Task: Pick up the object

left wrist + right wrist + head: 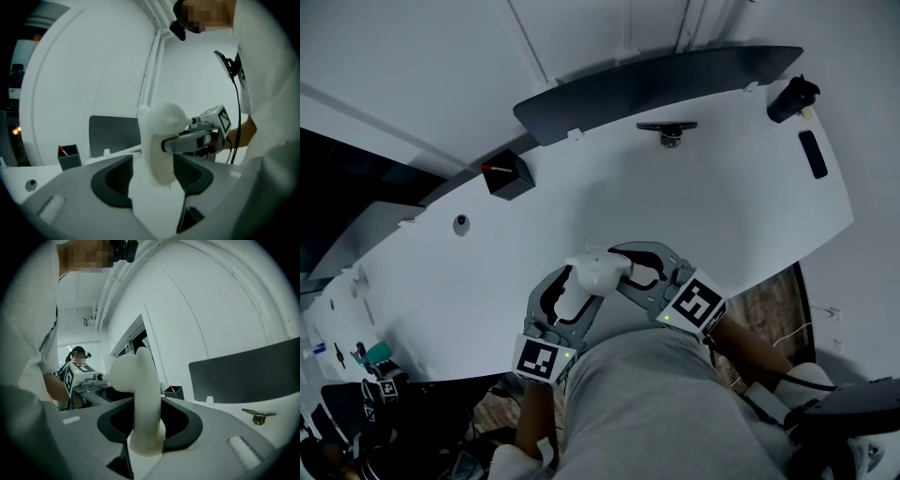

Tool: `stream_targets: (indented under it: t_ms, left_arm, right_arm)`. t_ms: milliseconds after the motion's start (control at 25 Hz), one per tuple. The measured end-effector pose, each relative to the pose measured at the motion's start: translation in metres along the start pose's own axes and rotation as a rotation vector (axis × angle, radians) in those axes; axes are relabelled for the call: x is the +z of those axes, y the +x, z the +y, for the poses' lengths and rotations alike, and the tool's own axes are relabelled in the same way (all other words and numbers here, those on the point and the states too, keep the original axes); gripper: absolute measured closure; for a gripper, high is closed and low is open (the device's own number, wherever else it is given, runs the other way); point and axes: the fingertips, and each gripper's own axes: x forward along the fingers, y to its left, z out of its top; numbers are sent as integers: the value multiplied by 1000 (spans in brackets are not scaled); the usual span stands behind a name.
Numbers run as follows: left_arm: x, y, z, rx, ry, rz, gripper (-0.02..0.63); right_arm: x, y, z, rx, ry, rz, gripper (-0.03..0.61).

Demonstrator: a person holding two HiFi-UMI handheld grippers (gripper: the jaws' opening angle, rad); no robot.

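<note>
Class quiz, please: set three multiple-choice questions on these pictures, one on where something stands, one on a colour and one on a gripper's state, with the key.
1. Where does the black pen holder stand?
A on the white table
B on a shelf
C inside a drawer

2. What colour is the pen in it?
A green
B red
C yellow

3. The right gripper is
A open and empty
B shut on the pen
C shut on the white object

Key:
1 A, it stands on the tabletop near the dark panel.
2 B, a red tip shows above its rim.
3 C, the right gripper view shows its pads pressing the object.
</note>
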Motion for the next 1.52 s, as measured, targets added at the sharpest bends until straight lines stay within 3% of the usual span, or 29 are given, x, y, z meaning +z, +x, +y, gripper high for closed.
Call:
stream_targets:
  t_ms: [160,320,440,520,640,720,800,920,1080,1280,1520]
  left_arm:
    - [-5,-6,-1,26,-14,8,336]
    - [-4,-12,-11,50,12,8,313]
    - [-6,-17,-22,100,222,60,281]
    - [-8,-20,-25,178,362,112,245]
    - [-9,-22,-28,310,517,156,202]
    - [-11,-19,-33,349,614,190,189]
    - [-11,-15,-37,365,651,204,172]
    - [-8,-12,-39,392,622,188,172]
    - [-6,-9,-38,397,508,152,172]
    - [-6,1,-48,274,404,117,172]
    - [-2,8,-74,113,382,123,173]
  right_arm:
    - [0,-3,6,-1,-81,11,434]
    - [-6,-8,8,-26,-256,80,436]
    - [-11,-7,12,-45,-341,69,436]
    - [-15,-5,14,-37,-396,85,436]
    - [-22,-7,19,-15,-480,114,436]
    - [-26,-9,23,-3,-526,125,436]
    - [-29,-12,24,5,-536,127,436]
    - [-31,-16,20,15,-517,124,436]
    - [-32,-26,13,21,-434,101,436]
    - [-23,-40,11,72,-384,29,436]
    - [-8,-67,30,292,-281,-59,436]
